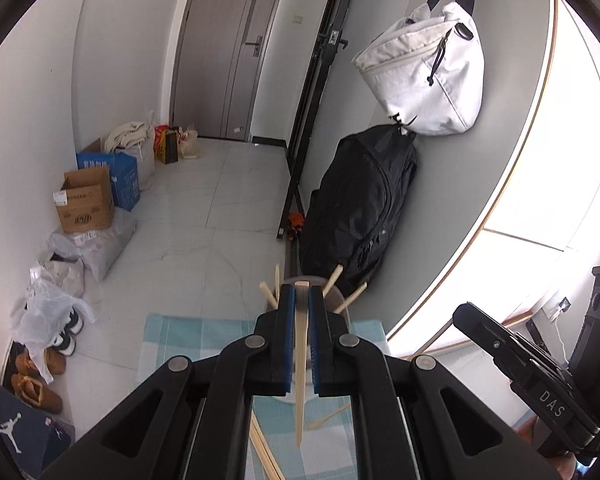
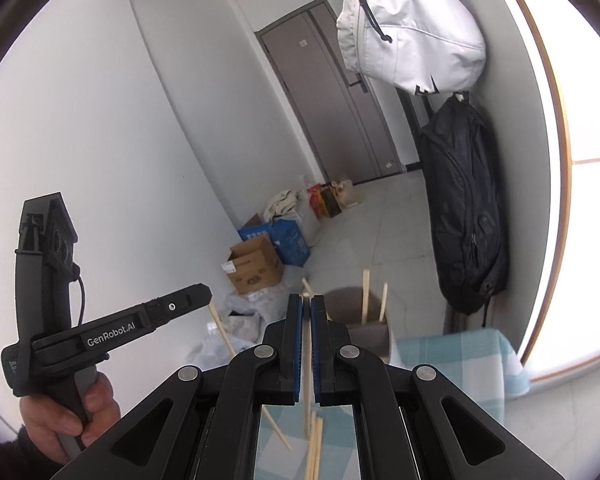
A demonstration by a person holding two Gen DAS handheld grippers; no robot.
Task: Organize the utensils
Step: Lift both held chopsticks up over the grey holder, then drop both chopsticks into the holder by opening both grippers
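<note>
1. Chopsticks, pale bamboo: several stood in the round grey holder cup; loose ones lay on the blue-checked cloth, so I judged the job partly done.
2. Left gripper was clamped on one bamboo chopstick, just short of the cup.
3. Right gripper pinched another chopstick; the cup stood near the cloth's far edge, with open floor beyond.

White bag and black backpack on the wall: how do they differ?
The white bag hangs higher; the black backpack hangs below it, reaching toward the floor. The white bag looks short and rounded, the black backpack long and narrow. Both hang against the same grey wall, and both have zippers.
</note>
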